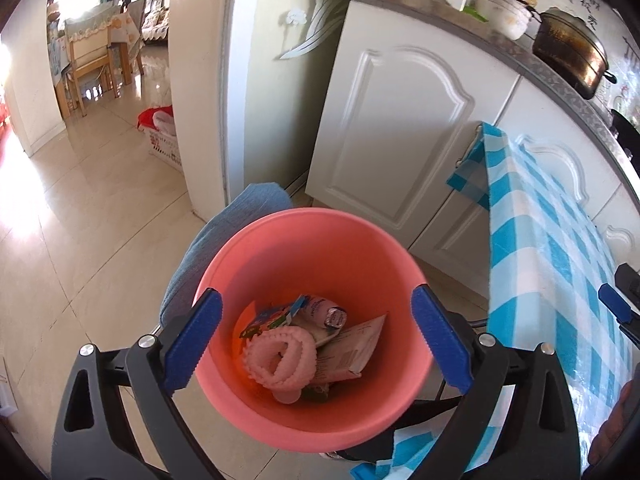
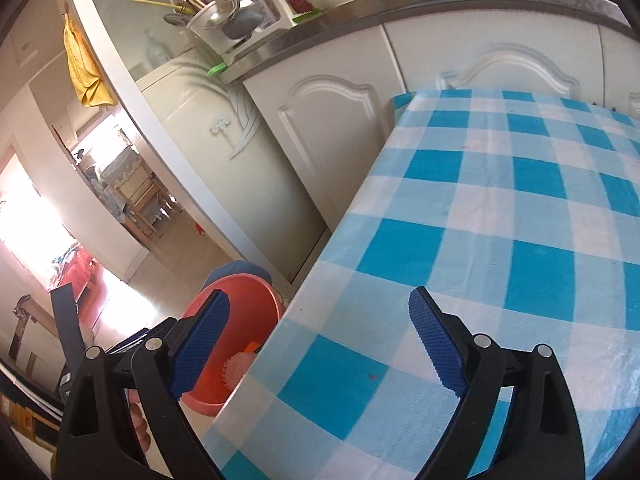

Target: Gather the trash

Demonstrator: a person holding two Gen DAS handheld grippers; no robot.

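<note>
Left gripper (image 1: 316, 336): jaws spread wide and empty, poised above the pink bucket (image 1: 360, 416), one blue pad to each side of its mouth.
Right gripper (image 2: 320, 344): jaws wide, nothing between them, over the edge of the blue-checked tablecloth (image 2: 500, 208).
Left view only: the bucket's inside, holding the trash, namely a coiled pink foam net (image 1: 280, 358), a paper packet (image 1: 352, 350), a colourful wrapper (image 1: 266, 318) and a small pink tube (image 1: 328, 310).
Right view only: the tabletop, with no trash on the part in view; a yellow cloth (image 2: 84, 68) hanging on the wall.
Count: two grippers, one bucket, at least four pieces of trash in it.
Trash relative to grippers: directly below and between the left gripper's fingers; low and left of the right gripper, beside the table.
Bucket place: on the floor, close to the table and a white cabinet (image 1: 400, 128).
</note>
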